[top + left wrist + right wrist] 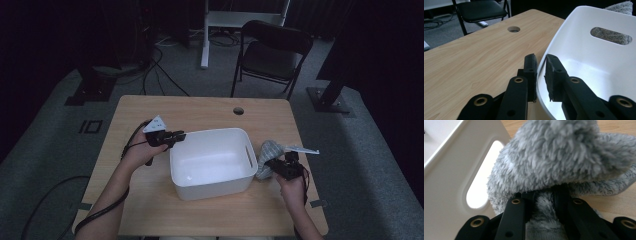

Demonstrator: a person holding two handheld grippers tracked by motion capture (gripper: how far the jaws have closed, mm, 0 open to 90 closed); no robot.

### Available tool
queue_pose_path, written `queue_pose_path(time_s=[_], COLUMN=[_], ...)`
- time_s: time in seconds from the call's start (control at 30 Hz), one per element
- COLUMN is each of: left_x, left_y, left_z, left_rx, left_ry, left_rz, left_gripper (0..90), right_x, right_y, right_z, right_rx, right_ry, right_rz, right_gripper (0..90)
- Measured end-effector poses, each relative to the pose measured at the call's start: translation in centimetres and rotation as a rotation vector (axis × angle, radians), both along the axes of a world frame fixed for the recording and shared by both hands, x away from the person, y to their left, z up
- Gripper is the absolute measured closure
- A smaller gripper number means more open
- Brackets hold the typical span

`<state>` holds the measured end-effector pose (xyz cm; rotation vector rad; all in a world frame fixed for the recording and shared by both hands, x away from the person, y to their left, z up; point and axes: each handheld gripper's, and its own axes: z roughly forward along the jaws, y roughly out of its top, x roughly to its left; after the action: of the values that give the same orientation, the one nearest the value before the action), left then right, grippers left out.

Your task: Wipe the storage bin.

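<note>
Dim overhead view, dark surroundings, blurred close-ups

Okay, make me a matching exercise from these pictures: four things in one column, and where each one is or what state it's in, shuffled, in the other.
1. left tongs
2. right tongs
3. white bin
4. black chair

A. beyond the table, on the floor
B. clamped on the bin's wall
C. mid-table, nothing inside
D. shut on the fluffy grey cloth

Pairs: 1-B, 2-D, 3-C, 4-A
</note>
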<state>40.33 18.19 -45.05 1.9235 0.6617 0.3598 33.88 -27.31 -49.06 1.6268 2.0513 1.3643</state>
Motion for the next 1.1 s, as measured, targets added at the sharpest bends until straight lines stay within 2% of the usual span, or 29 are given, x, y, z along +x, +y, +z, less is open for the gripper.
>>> queue_pose_path(time_s=[0.1, 0.17, 0.23, 0.3, 0.37, 0.43, 0.53, 0.67, 0.73, 0.97, 1.1], left_x=[-0.2, -0.4, -0.7, -0.9, -0.9, -0.8, -0.5, -0.2, -0.3, -0.8, -1.3], left_y=[0.3, 0.5, 0.5, 0.4, 0.3, 0.2, 0.0, -0.4, -0.4, -0.4, -0.3], left_z=[0.0, 0.0, 0.1, 0.3, 0.3, 0.1, -0.2, -0.5, -0.6, -0.5, -0.5], left_rx=[-0.007, 0.003, 0.005, 0.033, 0.033, -0.004, -0.013, 0.001, -0.01, 0.001, 0.014], left_ry=[0.002, 0.005, 0.012, 0.003, 0.001, 0.008, 0.008, 0.005, 0.011, 0.014, -0.002], left_rz=[0.011, 0.018, 0.043, 0.055, 0.058, 0.069, 0.063, 0.058, 0.059, 0.083, 0.111], left_gripper=[82.6, 84.3, 84.6, 84.6, 84.0, 81.4, 80.0, 80.1, 81.3, 82.2, 82.2], right_x=[0.0, 0.0, 0.0, 0.1, 0.0, 0.0, 0.0, 0.0, 0.0, 0.1, 0.0], right_y=[0.0, 0.0, 0.1, 0.1, 0.3, 0.3, 0.3, 0.1, 0.0, 0.1, 0.2], right_z=[0.0, 0.0, 0.0, 0.0, 0.0, 0.0, 0.0, 0.0, 0.0, 0.1, 0.2], right_rx=[0.002, 0.002, 0.001, 0.001, 0.003, 0.004, 0.004, 0.006, 0.007, 0.008, 0.009], right_ry=[0.001, 0.002, 0.001, 0.002, 0.003, 0.002, 0.001, 0.001, 0.002, 0.003, -0.001], right_rz=[-0.002, -0.001, 0.0, 0.0, 0.001, 0.004, 0.005, 0.002, 0.001, 0.002, 0.006], right_gripper=[76.2, 76.3, 76.3, 76.2, 76.2, 76.2, 76.3, 76.3, 76.2, 76.2, 76.3])
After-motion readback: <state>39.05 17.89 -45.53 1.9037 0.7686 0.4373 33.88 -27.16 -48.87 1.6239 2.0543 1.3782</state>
